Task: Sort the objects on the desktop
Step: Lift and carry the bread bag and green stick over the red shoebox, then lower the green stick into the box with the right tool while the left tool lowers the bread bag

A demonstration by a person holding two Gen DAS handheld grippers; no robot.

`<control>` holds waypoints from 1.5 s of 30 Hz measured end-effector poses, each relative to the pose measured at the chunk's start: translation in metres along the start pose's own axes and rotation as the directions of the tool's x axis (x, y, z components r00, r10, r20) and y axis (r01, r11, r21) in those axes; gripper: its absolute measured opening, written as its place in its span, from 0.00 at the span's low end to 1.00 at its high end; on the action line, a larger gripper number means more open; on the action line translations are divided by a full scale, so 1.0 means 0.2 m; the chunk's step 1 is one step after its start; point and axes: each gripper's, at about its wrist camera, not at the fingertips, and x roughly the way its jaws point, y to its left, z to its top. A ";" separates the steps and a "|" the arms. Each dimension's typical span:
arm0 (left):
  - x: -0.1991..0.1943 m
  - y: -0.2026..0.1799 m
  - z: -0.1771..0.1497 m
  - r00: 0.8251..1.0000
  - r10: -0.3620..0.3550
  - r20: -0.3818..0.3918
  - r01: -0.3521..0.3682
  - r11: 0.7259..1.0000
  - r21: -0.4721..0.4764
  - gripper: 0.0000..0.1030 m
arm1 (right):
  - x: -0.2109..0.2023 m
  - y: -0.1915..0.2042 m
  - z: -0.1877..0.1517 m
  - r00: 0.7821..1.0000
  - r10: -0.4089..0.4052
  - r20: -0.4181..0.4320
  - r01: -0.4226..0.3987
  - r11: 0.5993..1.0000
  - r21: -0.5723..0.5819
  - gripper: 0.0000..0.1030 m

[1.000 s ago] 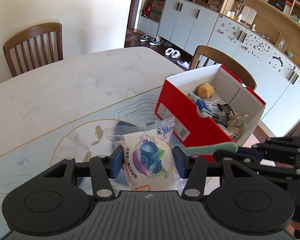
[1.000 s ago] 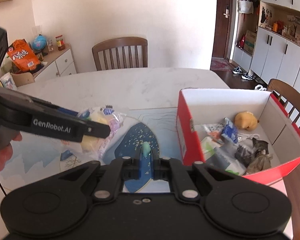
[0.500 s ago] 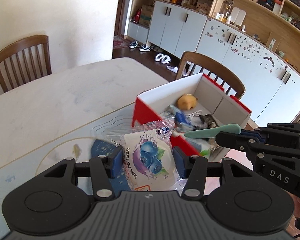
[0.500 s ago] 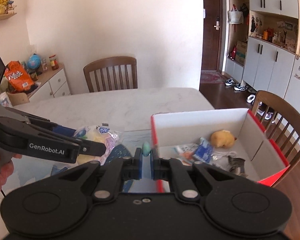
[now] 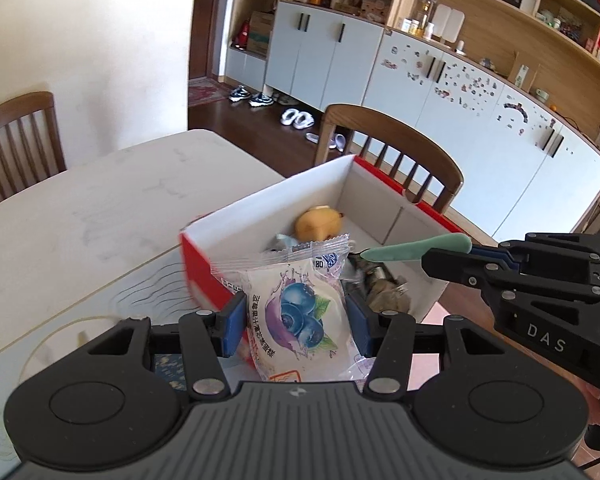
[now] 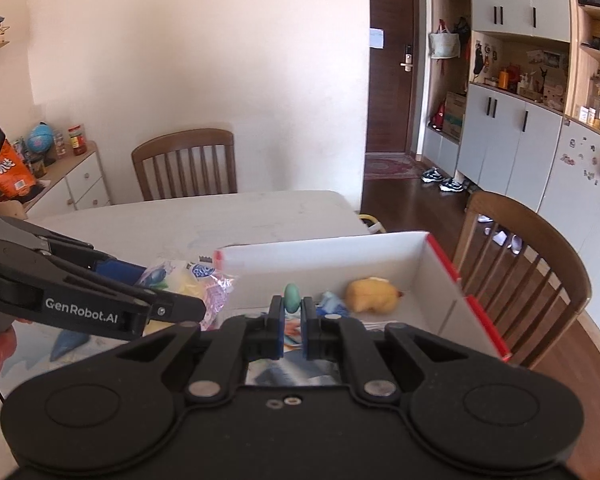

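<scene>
My left gripper (image 5: 296,326) is shut on a blueberry snack packet (image 5: 300,316) and holds it over the near edge of the red and white box (image 5: 260,208). My right gripper (image 6: 292,326) is shut on a thin green utensil (image 6: 291,297), held above the box (image 6: 440,272). The utensil also shows in the left wrist view (image 5: 416,249), pointing left over the box. Inside the box lie a yellow plush toy (image 5: 318,222), also in the right wrist view (image 6: 370,294), and several wrappers (image 5: 384,292). The left gripper and packet (image 6: 188,280) show at left in the right wrist view.
The box stands at the right edge of a marble table (image 5: 80,208) with a blue patterned mat (image 5: 140,296). Wooden chairs stand behind the box (image 5: 392,140) and at the far side (image 6: 184,164). Cabinets (image 5: 480,120) line the wall.
Both grippers have moved toward and over the box, each still holding its object. The packet now hangs over the box's near wall and the green utensil is above its inside.
</scene>
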 end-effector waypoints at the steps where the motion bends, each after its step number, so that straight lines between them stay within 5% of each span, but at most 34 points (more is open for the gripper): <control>1: 0.02 -0.01 0.01 1.000 -0.003 -0.004 0.003 1.000 0.004 0.50 | 0.00 -0.03 0.00 1.000 -0.003 -0.001 0.003 1.000 0.003 0.07; 15: 0.38 -0.21 0.10 0.994 -0.002 -0.105 0.011 0.996 0.088 0.50 | 0.20 -0.33 -0.01 0.998 -0.054 -0.027 0.054 0.999 -0.003 0.07; 45: 0.76 -0.16 0.11 0.962 0.085 -0.259 -0.062 0.994 0.095 0.50 | 0.64 -0.45 -0.10 0.981 0.019 -0.195 -0.027 0.999 -0.037 0.07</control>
